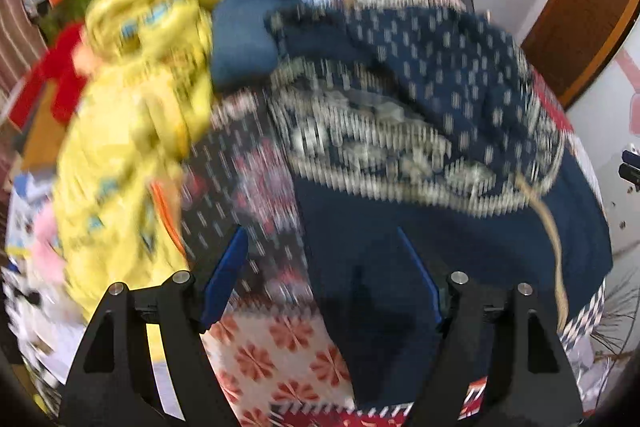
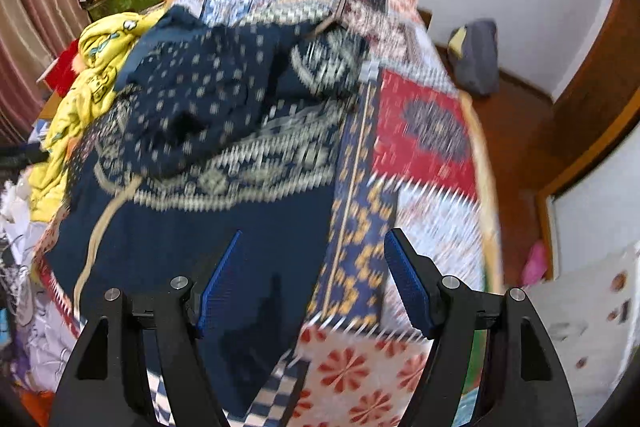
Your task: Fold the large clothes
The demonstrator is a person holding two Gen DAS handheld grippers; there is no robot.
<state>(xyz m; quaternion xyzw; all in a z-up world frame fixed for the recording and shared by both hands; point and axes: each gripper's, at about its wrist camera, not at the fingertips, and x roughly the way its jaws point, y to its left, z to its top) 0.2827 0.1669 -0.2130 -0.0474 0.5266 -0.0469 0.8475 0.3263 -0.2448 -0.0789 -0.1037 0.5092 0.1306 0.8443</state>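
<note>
Left wrist view, blurred: left gripper spread wide, holding nothing, above a navy patterned garment heaped on a patchwork bedspread, beside yellow clothing.

Right wrist view: right gripper likewise wide and empty; the garment lies bunched on the bedspread.

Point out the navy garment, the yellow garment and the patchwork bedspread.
navy garment (image 1: 440,247): left wrist view, plain lower part.
yellow garment (image 1: 120,155): left wrist view, crumpled middle.
patchwork bedspread (image 2: 420,139): right wrist view, red patch.
</note>
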